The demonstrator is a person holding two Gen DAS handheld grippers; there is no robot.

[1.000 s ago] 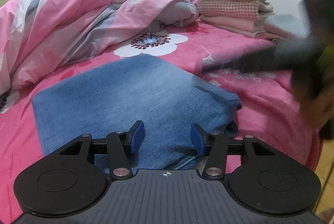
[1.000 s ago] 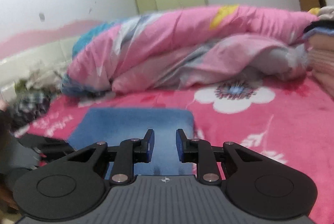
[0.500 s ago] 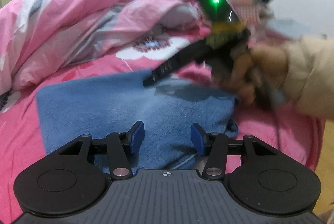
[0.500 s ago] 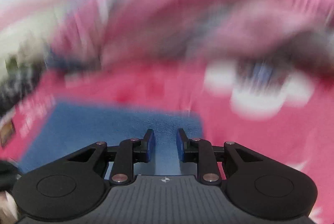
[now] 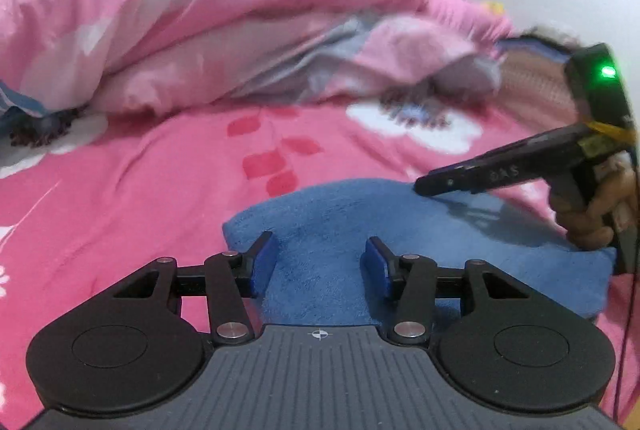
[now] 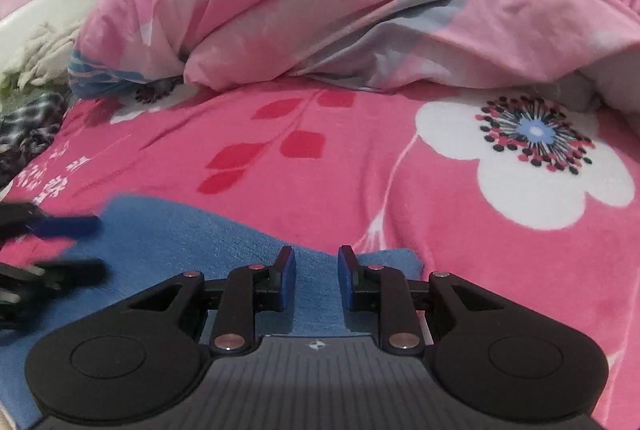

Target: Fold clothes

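Folded blue fuzzy cloth (image 5: 400, 230) lying flat on the pink bed sheet (image 5: 140, 189), near the front edge of the bed. Soft, thick, with rounded edges.

Left claw (image 5: 320, 262) low over the near part of the blue cloth, blue pads (image 5: 264, 262) spread wide apart, nothing pinched between them. Only cloth seen in the gap.

Right claw (image 6: 316, 278) also low over the blue cloth (image 6: 180, 238), close to its right corner. Pads (image 6: 286, 278) a little apart, a small gap there, nothing gripped. Looks let go, not squeezed.

In the left wrist view, right claw (image 5: 424, 185) seen from the side as a long black beak, tip down at the far edge of the cloth; touching or just above, cannot tell. Hand (image 5: 600, 205) wrapped around its handle at the right edge. Green light (image 5: 608, 71) glowing on top of it.

In the right wrist view, left claw (image 6: 80, 246) blurry at the left edge, two dark fingers well apart over the cloth.

Behind the cloth, big white flower (image 6: 532, 157) printed on the sheet. Farther back, puffy pink and grey quilt (image 6: 360, 9) piled up. Checked dark cloth (image 6: 28, 125) bunched at the far left. Stack of folded clothes (image 5: 532, 77) at the far right, blurry.
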